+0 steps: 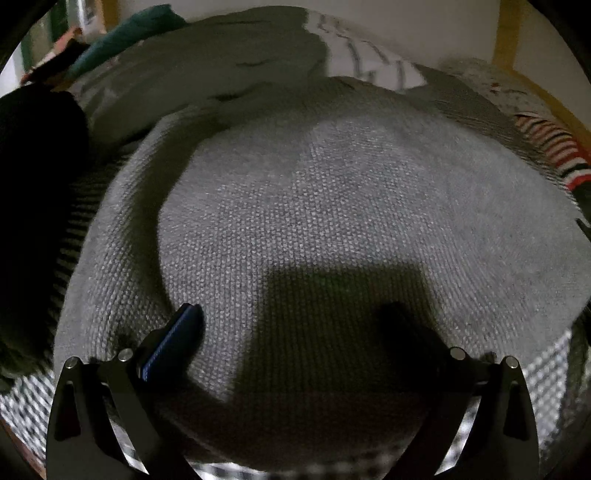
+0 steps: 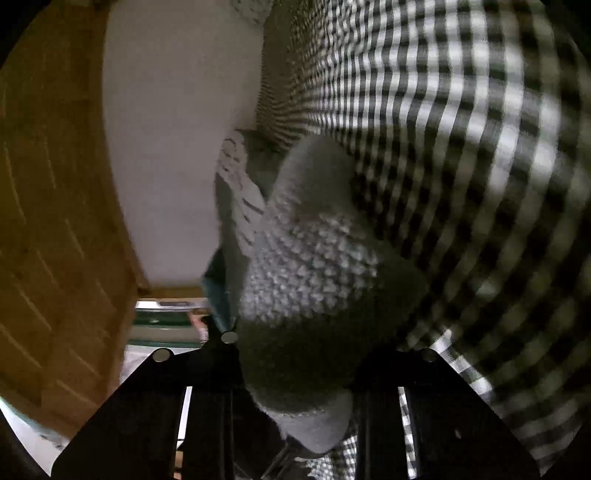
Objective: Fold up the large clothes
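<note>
We are early in the fold: the grey knit sweater [image 1: 332, 206] lies spread on the checked bedcover [image 2: 461, 129], our left gripper [image 1: 295, 325] gaping above it, our right gripper [image 2: 295, 354] clamped on its edge.

The left wrist camera looked steeply down along its hand-held gripper [image 1: 295, 332] from close above a broad grey knitted sweater [image 1: 332, 206], facing toward the far edge of the bed, where a white wall [image 1: 424, 33] rose. The right wrist camera sat very near the black-and-white checked bedcover [image 2: 461, 129], rolled onto its side and pointing almost level along it. Both views shared the grey knit, the checked cover and the white wall.
</note>
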### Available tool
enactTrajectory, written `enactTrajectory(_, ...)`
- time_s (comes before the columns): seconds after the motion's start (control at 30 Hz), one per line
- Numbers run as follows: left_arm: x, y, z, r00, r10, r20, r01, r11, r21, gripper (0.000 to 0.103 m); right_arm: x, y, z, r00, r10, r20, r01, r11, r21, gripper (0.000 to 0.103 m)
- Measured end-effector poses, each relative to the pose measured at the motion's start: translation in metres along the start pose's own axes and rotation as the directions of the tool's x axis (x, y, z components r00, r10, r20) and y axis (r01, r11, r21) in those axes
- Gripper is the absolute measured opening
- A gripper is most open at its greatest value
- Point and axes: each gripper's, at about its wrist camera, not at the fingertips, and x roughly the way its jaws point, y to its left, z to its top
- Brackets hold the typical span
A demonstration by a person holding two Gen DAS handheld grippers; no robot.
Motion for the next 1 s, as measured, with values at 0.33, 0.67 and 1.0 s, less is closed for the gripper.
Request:
enactTrajectory(0.33, -0.043, -0.05, -0.028, 0.992, -0.05, 0.117, 0.056, 0.997, -0.049, 0.099, -0.091, -0.012, 0.046, 0.99, -0.014, 0.138, 0.015, 1.0, -0.007, 0.024)
enactTrajectory(0.67, -0.011, -0.058, -0.029, 0.998, 0.04, 0.053, -0.041, 0.999, 0.006, 0.099, -0.073, 0.06, 0.017, 0.978, -0.117, 0.176, 0.172, 0.924, -0.342, 0.024)
enactTrajectory(1.0, 0.008, 0.024, -0.014, 0.998, -0.054, -0.024, 0.049, 0.981, -0.188, 0.099, -0.057, 0.095, -0.005, 0.973, -0.126, 0.193, 0.205, 0.856, -0.474, 0.024)
